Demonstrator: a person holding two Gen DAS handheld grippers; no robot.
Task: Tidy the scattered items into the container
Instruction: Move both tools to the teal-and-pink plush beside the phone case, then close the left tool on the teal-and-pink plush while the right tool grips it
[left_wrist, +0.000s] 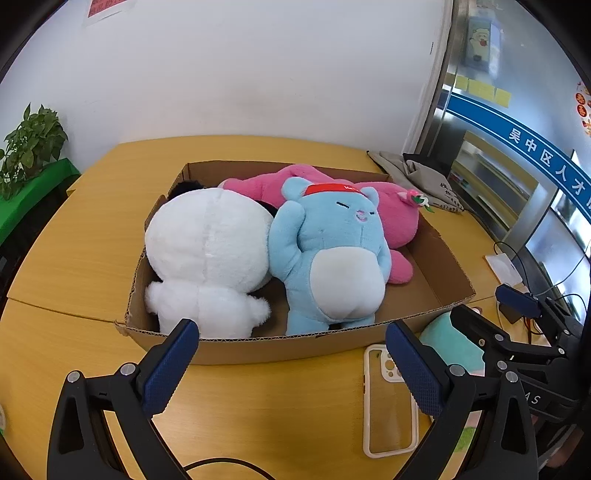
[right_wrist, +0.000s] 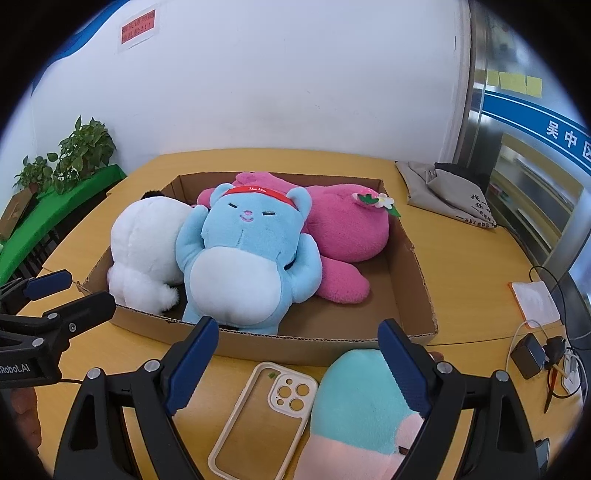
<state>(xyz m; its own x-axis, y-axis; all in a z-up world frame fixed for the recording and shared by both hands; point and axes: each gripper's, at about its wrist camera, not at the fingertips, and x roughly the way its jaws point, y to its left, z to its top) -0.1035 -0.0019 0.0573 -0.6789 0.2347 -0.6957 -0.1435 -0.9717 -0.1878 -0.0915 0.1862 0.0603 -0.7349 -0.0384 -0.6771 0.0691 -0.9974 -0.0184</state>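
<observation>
Right wrist view: inside the cardboard box (right_wrist: 413, 266) lie a white plush (right_wrist: 144, 240), a blue plush (right_wrist: 240, 258) head toward the far wall, and a pink plush (right_wrist: 343, 225). Before the box's near wall, a phone case (right_wrist: 258, 417) lies lengthwise toward it beside a teal plush (right_wrist: 354, 402). The left gripper (left_wrist: 291, 365) and right gripper (right_wrist: 295, 365) gape wide, holding nothing.

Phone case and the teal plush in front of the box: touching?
Cannot tell. In the right wrist view the phone case and teal plush edges meet near the case's camera corner, but no gap or contact shows plainly.

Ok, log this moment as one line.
left claw open | right claw open | three plushes in cardboard box | teal plush, phone case outside
</observation>
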